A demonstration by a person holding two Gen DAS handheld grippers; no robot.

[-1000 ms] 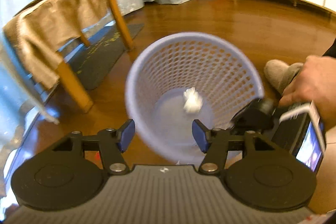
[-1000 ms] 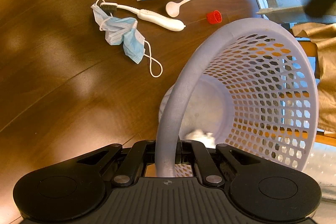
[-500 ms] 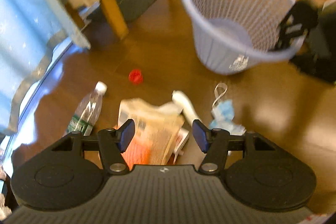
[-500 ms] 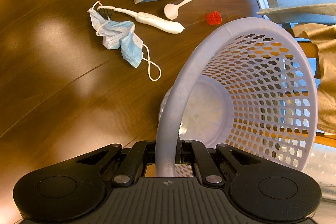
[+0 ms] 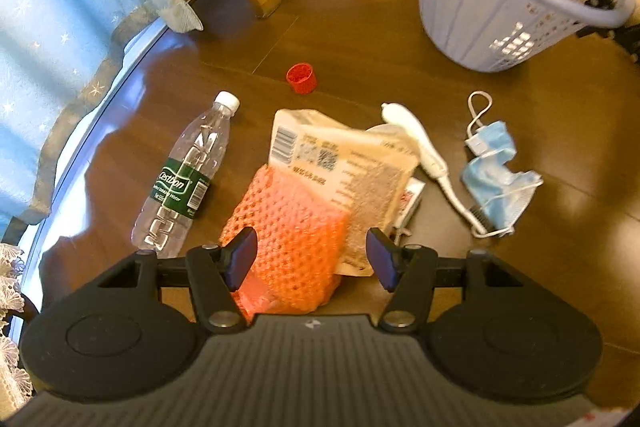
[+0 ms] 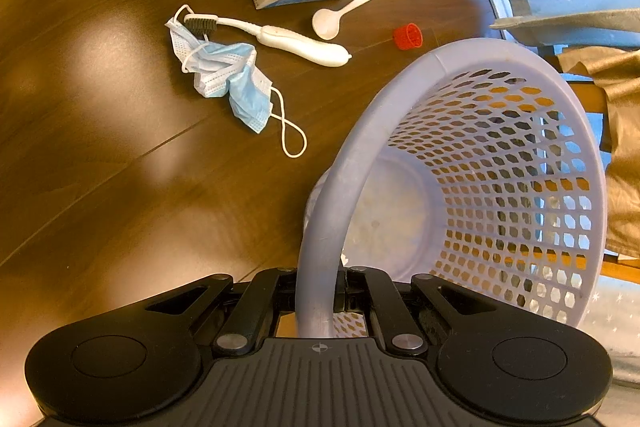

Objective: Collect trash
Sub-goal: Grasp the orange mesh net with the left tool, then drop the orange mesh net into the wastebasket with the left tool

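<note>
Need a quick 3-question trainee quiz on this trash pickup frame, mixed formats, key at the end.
1. True or false: the right gripper is clamped on the basket rim.
2. What lies directly between the left gripper jaws: A) water bottle B) orange mesh bag C) face mask?
3. What colour is the loose bottle cap on the floor?

Key: 1 true; 2 B; 3 red.

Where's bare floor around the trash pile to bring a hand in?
Bare floor lies left of the face mask in the right wrist view, and between the red cap and the basket. It is crowded from the bottle across the paper bag to the toothbrush.
</note>
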